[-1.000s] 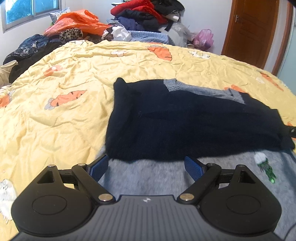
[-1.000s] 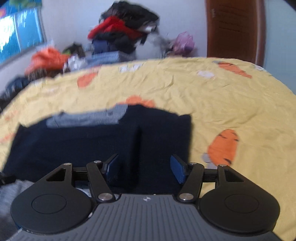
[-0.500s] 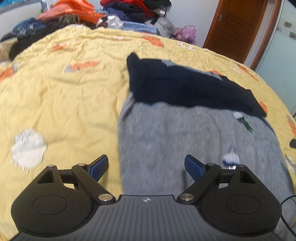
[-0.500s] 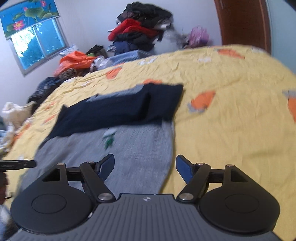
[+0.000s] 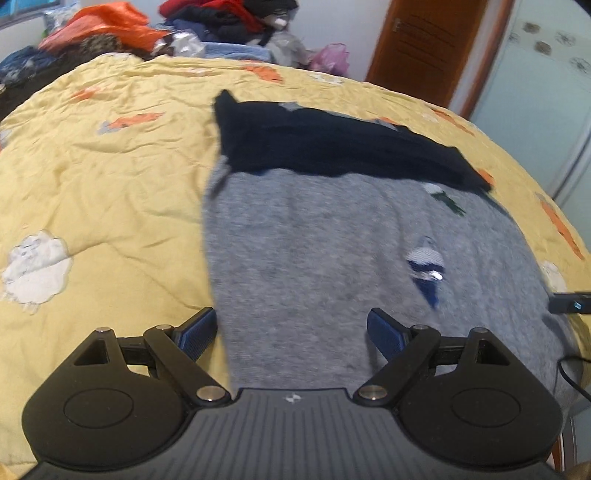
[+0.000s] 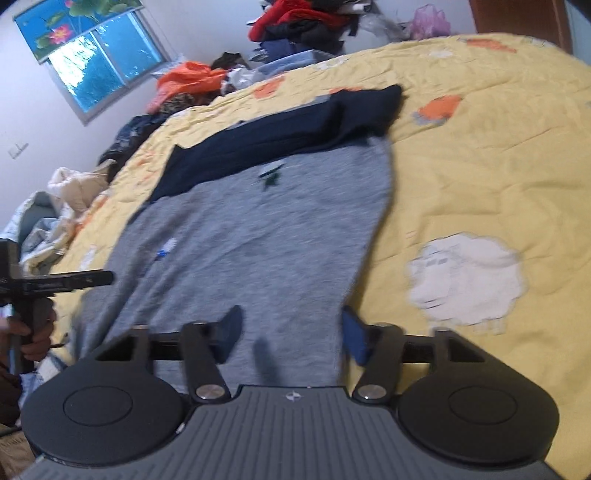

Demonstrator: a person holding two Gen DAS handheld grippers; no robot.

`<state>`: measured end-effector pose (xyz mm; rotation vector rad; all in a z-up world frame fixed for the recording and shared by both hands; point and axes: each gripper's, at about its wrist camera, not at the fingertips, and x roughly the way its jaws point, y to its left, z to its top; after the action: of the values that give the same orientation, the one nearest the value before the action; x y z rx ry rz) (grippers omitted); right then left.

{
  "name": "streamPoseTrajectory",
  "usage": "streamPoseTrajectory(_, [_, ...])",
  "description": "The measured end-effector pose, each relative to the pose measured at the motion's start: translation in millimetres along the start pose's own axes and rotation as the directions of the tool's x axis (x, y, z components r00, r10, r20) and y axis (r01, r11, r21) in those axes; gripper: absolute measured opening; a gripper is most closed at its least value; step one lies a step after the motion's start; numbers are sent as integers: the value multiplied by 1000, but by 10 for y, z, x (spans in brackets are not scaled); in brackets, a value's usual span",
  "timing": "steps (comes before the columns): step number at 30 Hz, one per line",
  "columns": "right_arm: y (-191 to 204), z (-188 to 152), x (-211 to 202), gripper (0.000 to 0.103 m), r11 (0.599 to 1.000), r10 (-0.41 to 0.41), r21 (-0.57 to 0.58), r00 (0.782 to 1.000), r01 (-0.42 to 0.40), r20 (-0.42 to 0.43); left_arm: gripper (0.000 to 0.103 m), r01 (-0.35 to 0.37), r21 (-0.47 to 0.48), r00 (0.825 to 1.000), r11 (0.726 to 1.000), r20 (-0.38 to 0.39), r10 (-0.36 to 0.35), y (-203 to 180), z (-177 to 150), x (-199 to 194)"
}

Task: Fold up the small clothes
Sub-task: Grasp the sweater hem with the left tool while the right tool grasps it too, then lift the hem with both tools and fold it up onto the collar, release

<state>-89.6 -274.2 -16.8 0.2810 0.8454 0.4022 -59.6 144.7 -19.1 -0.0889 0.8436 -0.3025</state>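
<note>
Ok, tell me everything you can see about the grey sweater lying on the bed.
The grey sweater looks like soft knit with small woven motifs, one blue and white, one green. It lies flat on the yellow bedspread, its dark navy sleeves folded across the upper part. The near hem sits between the open fingers of both tools: the left hand-held gripper and the right hand-held gripper, both closing, neither pinching it yet.

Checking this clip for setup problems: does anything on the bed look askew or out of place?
Nothing is damaged or spilled. The grey sweater lies flat on the yellow quilt, its navy sleeves folded across the top. The only untidy thing is the heap of loose clothes beyond the far edge of the bed.
</note>
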Motion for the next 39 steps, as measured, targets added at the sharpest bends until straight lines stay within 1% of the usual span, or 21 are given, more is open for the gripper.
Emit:
streamPoseTrajectory(1, [33, -1, 19, 37, 1000, -18, -12, 1000, 18, 4, 67, 3, 11, 1000, 1000, 7, -3, -35, -13, -5])
streamPoseTrajectory(2, [45, 3, 34, 30, 999, -38, -12, 999, 38, 9, 57, -8, 29, 1000, 1000, 11, 7, -74, -21, -11])
streamPoseTrajectory(3, [40, 3, 41, 20, 999, -52, -2, 998, 52, 19, 36, -36, 43, 999, 998, 15, 35, -104, -24, -18])
streamPoseTrajectory(4, [18, -4, 37, 19, 999, -50, 16, 998, 50, 29, 17, -60, 35, 998, 998, 18, 60, -106, -26, -24])
streamPoseTrajectory(6, [-7, -21, 10, 18, 998, -49, 40, 998, 47, 48, 9, -50, -36, 999, 998, 17, 51, -39, -19, -50])
streamPoseTrajectory(9, [19, 6, -105, 16, 998, -30, 58, 996, 25, 85, 8, -49, -55, 998, 997, 46, 52, -49, 23, -176])
streamPoseTrajectory(12, [51, 126, -278, 14, 997, 23, 65, 990, -33, 136, 8, 5, -59, 996, 998, 90, 0, -92, 175, -363])
streamPoseTrajectory(15, [73, 329, -381, 13, 997, 55, 51, 982, -65, 182, 8, 30, -46, 991, 998, 131, -24, -120, 391, -464])
streamPoseTrajectory(17, [77, 474, -394, 12, 998, 40, 30, 978, -48, 205, 8, 35, -52, 989, 998, 147, -27, -107, 537, -448])
streamPoseTrajectory(18, [81, 537, -380, 8, 1000, 17, 18, 976, -21, 217, 8, 28, -54, 988, 998, 156, -20, -95, 603, -424])
streamPoseTrajectory(21, [37, 726, -269, 8, 1000, -28, 1, 972, 29, 233, 8, -20, -62, 985, 998, 172, 30, -49, 770, -271])
streamPoseTrajectory(23, [-58, 810, -150, 8, 999, -46, 17, 975, 44, 219, 8, -58, -70, 986, 996, 155, 68, -13, 840, -122])
streamPoseTrajectory(24, [-129, 820, -103, 12, 998, -45, 48, 977, 35, 207, 8, -72, -75, 986, 995, 143, 82, 6, 846, -61])
streamPoseTrajectory(26, [-238, 767, -45, 27, 994, -53, 103, 984, 36, 168, 8, -78, -78, 988, 994, 125, 87, 22, 808, 3])
streamPoseTrajectory(28, [-302, 614, -36, 60, 992, -29, 122, 990, 12, 138, 8, -87, -57, 988, 995, 122, 94, 16, 742, 14])
streamPoseTrajectory(29, [-324, 528, -44, 62, 992, -22, 126, 992, 6, 122, 8, -98, -51, 987, 994, 119, 104, 19, 713, 21])
streamPoseTrajectory(32, [-326, 293, -2, 61, 991, -22, 131, 999, 16, 43, 8, -99, -63, 990, 993, 94, 104, 73, 677, 63])
streamPoseTrajectory(33, [-306, 235, 20, 54, 992, -2, 125, 1000, -1, 25, 8, -99, -70, 991, 993, 88, 105, 88, 676, 75])
streamPoseTrajectory(34, [-274, 205, 47, 29, 993, 19, 113, 1000, -20, 13, 8, -97, -73, 991, 993, 87, 103, 94, 678, 82])
streamPoseTrajectory(35, [-233, 197, 71, 14, 995, 24, 97, 1000, -25, 9, 8, -96, -72, 991, 993, 89, 102, 89, 681, 83])
streamPoseTrajectory(39, [-64, 361, 92, 14, 999, -38, 26, 996, 36, 86, 8, -98, -82, 989, 992, 104, 107, 64, 736, 78])
